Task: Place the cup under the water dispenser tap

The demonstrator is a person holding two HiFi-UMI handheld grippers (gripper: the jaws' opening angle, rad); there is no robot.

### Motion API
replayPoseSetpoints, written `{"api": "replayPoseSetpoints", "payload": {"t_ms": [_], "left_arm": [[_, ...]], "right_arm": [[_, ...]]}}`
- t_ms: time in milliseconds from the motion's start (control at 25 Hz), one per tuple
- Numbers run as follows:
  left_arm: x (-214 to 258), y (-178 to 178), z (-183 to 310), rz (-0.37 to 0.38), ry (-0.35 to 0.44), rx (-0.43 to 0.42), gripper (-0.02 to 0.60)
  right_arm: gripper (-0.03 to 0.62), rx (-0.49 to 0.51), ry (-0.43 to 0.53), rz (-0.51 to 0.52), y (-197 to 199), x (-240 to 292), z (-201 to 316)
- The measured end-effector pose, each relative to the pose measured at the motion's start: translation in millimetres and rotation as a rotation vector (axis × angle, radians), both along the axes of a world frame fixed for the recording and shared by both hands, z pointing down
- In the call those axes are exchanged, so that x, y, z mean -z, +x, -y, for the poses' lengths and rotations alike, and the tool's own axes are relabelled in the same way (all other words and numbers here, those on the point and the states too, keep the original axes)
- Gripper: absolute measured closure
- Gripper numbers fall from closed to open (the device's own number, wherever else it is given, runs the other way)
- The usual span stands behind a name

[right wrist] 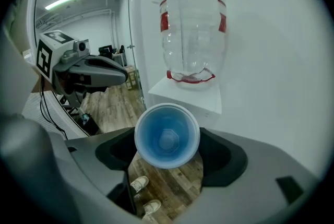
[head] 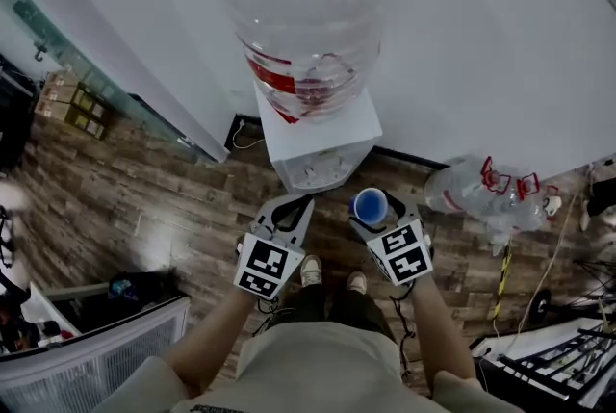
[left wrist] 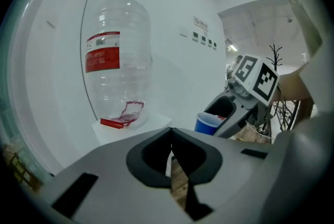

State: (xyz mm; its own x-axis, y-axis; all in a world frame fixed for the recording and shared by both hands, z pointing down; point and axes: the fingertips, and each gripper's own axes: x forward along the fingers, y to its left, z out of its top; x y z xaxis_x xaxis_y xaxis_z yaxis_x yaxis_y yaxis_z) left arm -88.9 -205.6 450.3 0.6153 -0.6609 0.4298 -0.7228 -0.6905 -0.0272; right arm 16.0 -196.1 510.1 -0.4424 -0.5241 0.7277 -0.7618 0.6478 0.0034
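Note:
A blue cup stands upright between the jaws of my right gripper, which is shut on it; the right gripper view looks down into the empty cup. The white water dispenser with its big clear bottle stands against the wall just ahead. The cup hangs in front of the dispenser's right side, apart from it. My left gripper is shut and holds nothing, its jaws meeting in the left gripper view. From there the cup shows to the right. The tap is hidden.
Wooden floor lies below. An empty spare bottle lies on the floor to the right. A white crate stands at lower left, cables and metal racks at lower right. The person's shoes are under the grippers.

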Motion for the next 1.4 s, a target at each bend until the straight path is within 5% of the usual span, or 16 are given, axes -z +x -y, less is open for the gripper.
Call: {"api": "replayPoseSetpoints", "payload": {"t_ms": [440, 640, 1400], "left_arm": [[-84, -7, 25, 0.000, -0.076, 0.125, 0.575], [-124, 1, 34, -0.083, -0.096, 0.174, 0.575], [-293, 8, 64, -0.022, -0.165, 0.228, 0.575]], "right_arm": [[0.224, 0.104, -0.082, -0.042, -18, -111, 39], [0.224, 0.078, -0.097, -0.013, -17, -165, 57], [0.223, 0.086, -0.116, -0.043, -9, -357, 124]]}}
